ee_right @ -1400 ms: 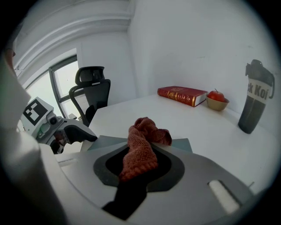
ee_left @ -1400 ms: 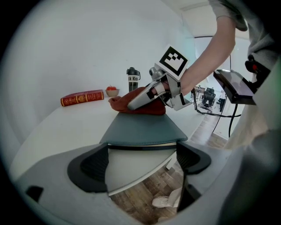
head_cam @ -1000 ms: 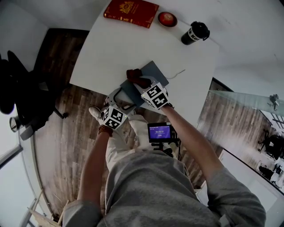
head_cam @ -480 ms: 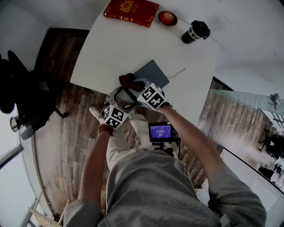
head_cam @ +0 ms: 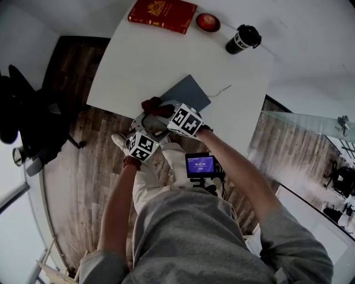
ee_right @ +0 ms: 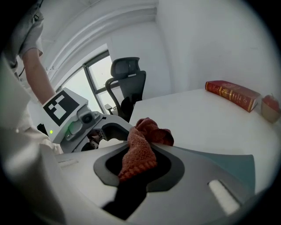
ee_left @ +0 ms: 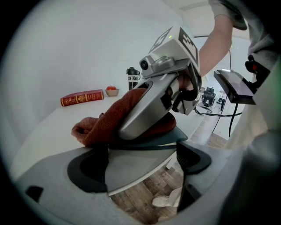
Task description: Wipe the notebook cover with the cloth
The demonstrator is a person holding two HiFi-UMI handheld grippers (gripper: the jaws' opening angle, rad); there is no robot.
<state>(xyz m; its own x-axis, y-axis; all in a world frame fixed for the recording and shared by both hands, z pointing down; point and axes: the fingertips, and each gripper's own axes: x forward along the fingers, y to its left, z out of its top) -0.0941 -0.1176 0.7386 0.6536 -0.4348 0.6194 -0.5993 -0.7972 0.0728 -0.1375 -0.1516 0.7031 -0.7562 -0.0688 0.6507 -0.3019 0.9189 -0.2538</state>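
1. Right tongs: closed on the dark red cloth. A fold of the cloth sits clamped between the jaws, and the rest bunches just beyond the tips.
2. Cloth position: it rests on the near left corner of the grey-blue notebook, at the near edge of the white surface.
3. Notebook position: it lies flat on the surface, closed, and skewed to the surface edge. Its far part is uncovered. Its near part lies under the cloth and the right tongs.
4. Left tongs: jaws wide apart, clamping nothing. The edge of the surface and the near edge of the notebook lie between the jaw tips.
5. Far end of the surface: a red book, a bowl holding a round red fruit, and a black cup, all well apart from the notebook.
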